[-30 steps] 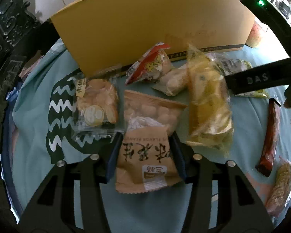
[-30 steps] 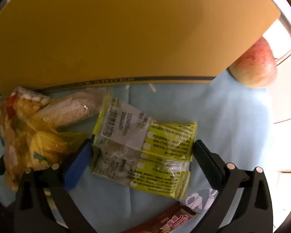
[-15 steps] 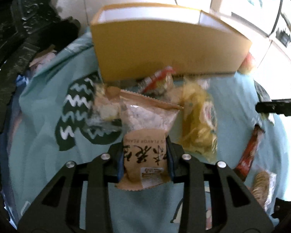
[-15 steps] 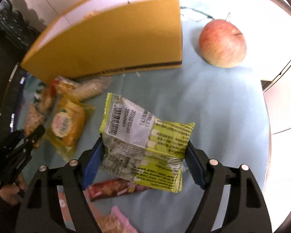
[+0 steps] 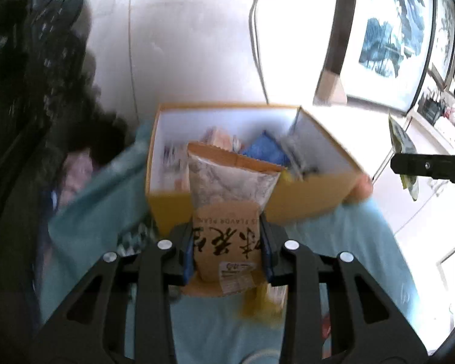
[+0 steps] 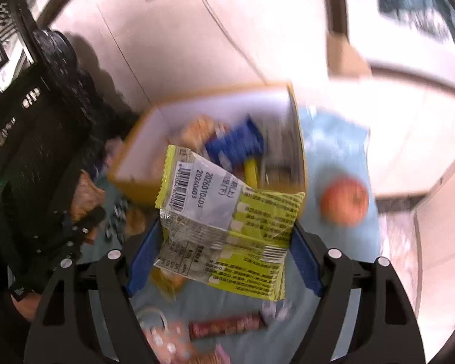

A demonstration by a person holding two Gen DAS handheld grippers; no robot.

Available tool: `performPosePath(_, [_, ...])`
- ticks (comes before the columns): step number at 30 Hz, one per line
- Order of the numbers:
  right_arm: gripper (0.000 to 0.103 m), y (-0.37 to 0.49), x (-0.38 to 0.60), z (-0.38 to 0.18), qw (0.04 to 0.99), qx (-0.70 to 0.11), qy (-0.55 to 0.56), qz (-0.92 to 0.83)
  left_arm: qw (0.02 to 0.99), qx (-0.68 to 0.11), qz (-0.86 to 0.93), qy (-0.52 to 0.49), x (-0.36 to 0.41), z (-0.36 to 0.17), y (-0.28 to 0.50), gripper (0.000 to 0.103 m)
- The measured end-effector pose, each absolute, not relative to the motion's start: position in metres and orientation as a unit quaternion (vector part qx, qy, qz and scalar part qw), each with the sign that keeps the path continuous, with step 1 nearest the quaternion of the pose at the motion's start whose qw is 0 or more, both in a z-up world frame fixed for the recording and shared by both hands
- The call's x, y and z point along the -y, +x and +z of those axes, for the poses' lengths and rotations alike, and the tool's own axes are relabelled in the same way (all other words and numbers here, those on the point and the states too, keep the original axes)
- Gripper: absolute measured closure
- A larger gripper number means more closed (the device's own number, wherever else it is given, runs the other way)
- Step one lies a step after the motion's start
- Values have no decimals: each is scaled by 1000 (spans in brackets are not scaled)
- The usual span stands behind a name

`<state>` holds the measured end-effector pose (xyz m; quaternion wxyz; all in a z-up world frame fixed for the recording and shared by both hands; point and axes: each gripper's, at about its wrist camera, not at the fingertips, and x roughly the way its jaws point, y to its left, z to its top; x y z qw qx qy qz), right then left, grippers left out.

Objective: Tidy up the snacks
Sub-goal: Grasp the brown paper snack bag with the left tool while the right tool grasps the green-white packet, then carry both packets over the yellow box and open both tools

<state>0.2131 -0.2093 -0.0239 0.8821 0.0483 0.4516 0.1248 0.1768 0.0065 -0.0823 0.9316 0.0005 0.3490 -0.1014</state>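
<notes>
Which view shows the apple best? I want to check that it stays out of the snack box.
The right wrist view: the apple lies whole on the blue cloth, outside and right of the yellow box, though blurred. The left wrist view shows only a reddish sliver at the box's right corner.

Peanut packet (image 5: 227, 230) before open yellow box (image 5: 306, 194)

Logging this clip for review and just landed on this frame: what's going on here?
A person is tidying snacks with a handheld gripper in each hand. The left gripper is clamped on a brown peanut packet, the right gripper on a yellow-green packet. Both packets are held in the air in front of the open yellow box, which already holds several snacks. An apple sits beside the box on the blue cloth.
</notes>
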Motion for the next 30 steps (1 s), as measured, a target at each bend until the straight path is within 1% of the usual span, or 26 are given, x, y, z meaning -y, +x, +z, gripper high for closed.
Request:
performPosePath(4, [24, 246, 196, 17, 898, -422, 27, 125, 941, -321, -106, 11, 5, -35, 217, 69])
performPosePath(6, [21, 261, 191, 30, 903, -412, 19, 119, 945, -309, -102, 23, 9, -16, 235, 68])
performPosePath(7, [20, 270, 189, 36, 906, -407, 20, 113, 947, -306, -91, 32, 12, -6, 249, 66])
performPosePath(8, [15, 283, 187, 42, 909, -402, 24, 109, 948, -308, -79, 34, 13, -1, 262, 56])
performPosePath(9, [6, 293, 184, 42, 909, -403, 23, 106, 948, -309, -67, 32, 11, 2, 271, 42])
performPosePath(10, [4, 303, 182, 40, 907, -408, 17, 102, 947, -317, -43, 28, 9, 4, 286, 7])
performPosePath(11, [4, 312, 180, 37, 904, -419, 2, 88, 946, -322, -26, 27, 7, 3, 292, 3])
performPosePath(13, [4, 316, 180, 27, 900, -428, 2, 82, 940, -340, -24, 21, 1, -1, 298, 3])
performPosePath(16, [4, 303, 186, 17, 899, -428, 6, 88, 941, -335, -28, 32, -7, -9, 283, 3])
performPosePath(20, [4, 281, 194, -10, 884, -459, -5, 85, 932, -359, -30, 30, -16, -37, 258, 3])
performPosePath(24, [4, 242, 207, -54, 850, -521, 0, 82, 917, -391, -74, 16, -10, -75, 215, 3])
performPosePath(26, [4, 215, 218, -89, 819, -570, 11, 69, 908, -405, -104, 23, 1, -96, 189, 3])
performPosePath(30, [4, 168, 238, -148, 765, -641, 43, 41, 877, -432, -196, 81, 38, -155, 115, 3])
